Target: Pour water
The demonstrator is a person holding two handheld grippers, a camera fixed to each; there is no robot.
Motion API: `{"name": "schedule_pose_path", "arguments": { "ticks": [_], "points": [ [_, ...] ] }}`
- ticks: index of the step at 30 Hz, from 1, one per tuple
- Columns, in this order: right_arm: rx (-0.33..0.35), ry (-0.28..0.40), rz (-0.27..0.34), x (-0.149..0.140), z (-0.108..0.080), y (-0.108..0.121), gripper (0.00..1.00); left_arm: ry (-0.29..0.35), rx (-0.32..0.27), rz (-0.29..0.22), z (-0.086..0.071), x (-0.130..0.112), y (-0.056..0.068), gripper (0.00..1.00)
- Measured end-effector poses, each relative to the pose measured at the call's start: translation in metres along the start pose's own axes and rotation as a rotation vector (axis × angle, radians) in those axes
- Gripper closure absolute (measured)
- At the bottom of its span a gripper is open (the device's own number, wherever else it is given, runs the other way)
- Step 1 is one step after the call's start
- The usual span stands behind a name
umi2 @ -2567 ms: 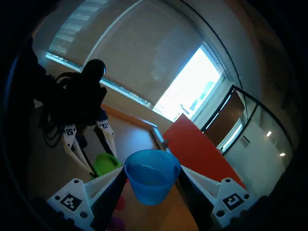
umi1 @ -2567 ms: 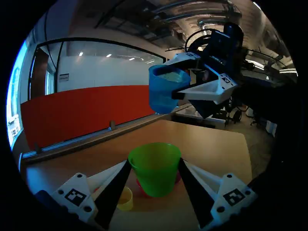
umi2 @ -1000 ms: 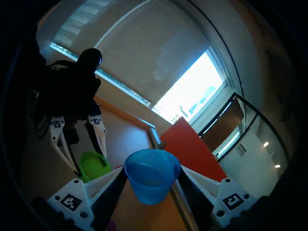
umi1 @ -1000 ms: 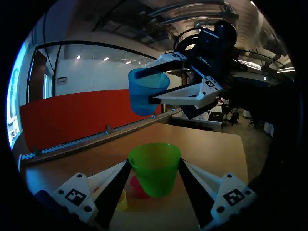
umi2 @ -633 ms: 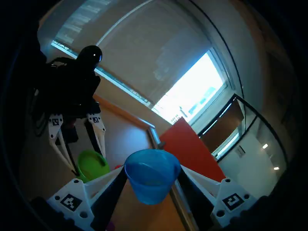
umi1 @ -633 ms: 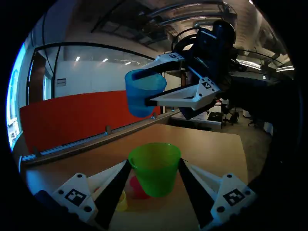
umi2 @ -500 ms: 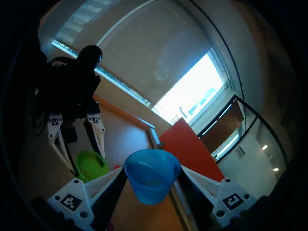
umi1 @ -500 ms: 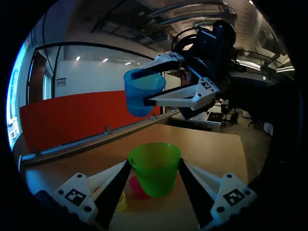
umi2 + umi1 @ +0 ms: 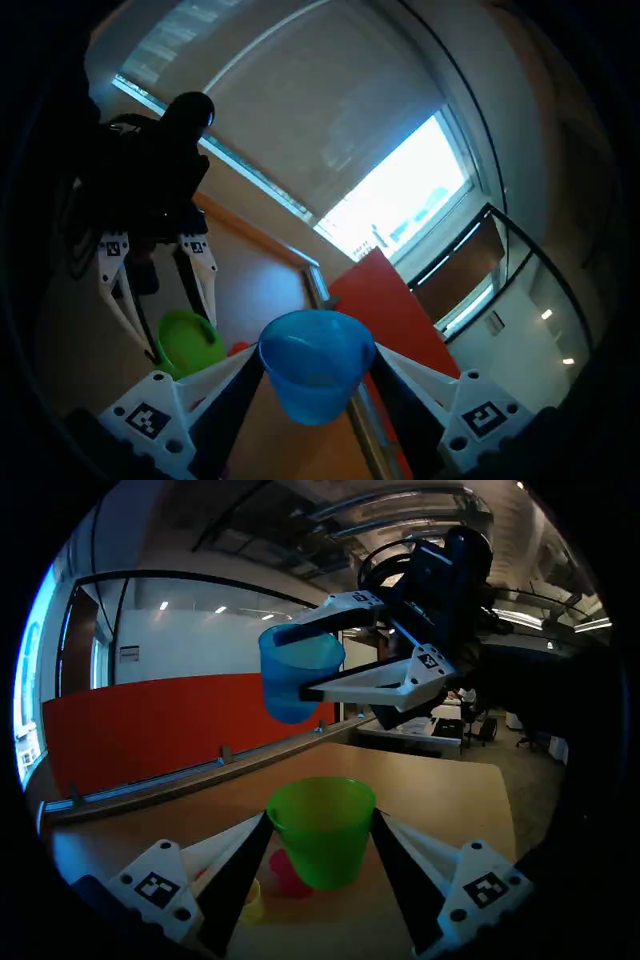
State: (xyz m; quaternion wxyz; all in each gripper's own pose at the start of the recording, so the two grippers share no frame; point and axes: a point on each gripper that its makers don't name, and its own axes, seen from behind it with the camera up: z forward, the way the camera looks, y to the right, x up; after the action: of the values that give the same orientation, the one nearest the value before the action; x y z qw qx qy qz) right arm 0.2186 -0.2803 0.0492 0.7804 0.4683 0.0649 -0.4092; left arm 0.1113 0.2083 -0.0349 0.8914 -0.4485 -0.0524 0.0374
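Reading the left gripper view from its left side, a small yellow cup (image 9: pixel 254 899) and a red piece (image 9: pixel 283 875) sit low on the table (image 9: pixel 448 784), just beside the near fingers and apart from the work. Next comes the blue cup (image 9: pixel 293 684), held high in the air above and a little to the left of the green cup (image 9: pixel 322 844). No stream runs between the two, so I judge the pour has not begun. The lift and the carry toward the target look done. What is left is to bring the blue rim over the green mouth, tip it, and level it again. The blue cup may hold a little water at its bottom, though the dim right gripper view makes that hard to confirm. The left gripper (image 9: pixel 322 820) points forward and low over the table, with both fingers pressed on the green cup's sides and keeping it upright. Farther right, the right gripper (image 9: pixel 298 666) reaches in from the upper right, lying nearly level. Its two fingers are clamped on the blue cup, one above the other, and the cup leans only slightly.
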Motion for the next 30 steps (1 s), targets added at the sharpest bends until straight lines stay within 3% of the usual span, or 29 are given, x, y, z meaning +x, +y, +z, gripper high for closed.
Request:
{"name": "schedule_pose_path", "arguments": {
  "ticks": [30],
  "points": [
    [-0.012, -0.013, -0.113, 0.0007, 0.0059, 0.0022, 0.09, 0.012, -0.015, 0.006, 0.0043, 0.0034, 0.0077, 0.13]
  ]
}}
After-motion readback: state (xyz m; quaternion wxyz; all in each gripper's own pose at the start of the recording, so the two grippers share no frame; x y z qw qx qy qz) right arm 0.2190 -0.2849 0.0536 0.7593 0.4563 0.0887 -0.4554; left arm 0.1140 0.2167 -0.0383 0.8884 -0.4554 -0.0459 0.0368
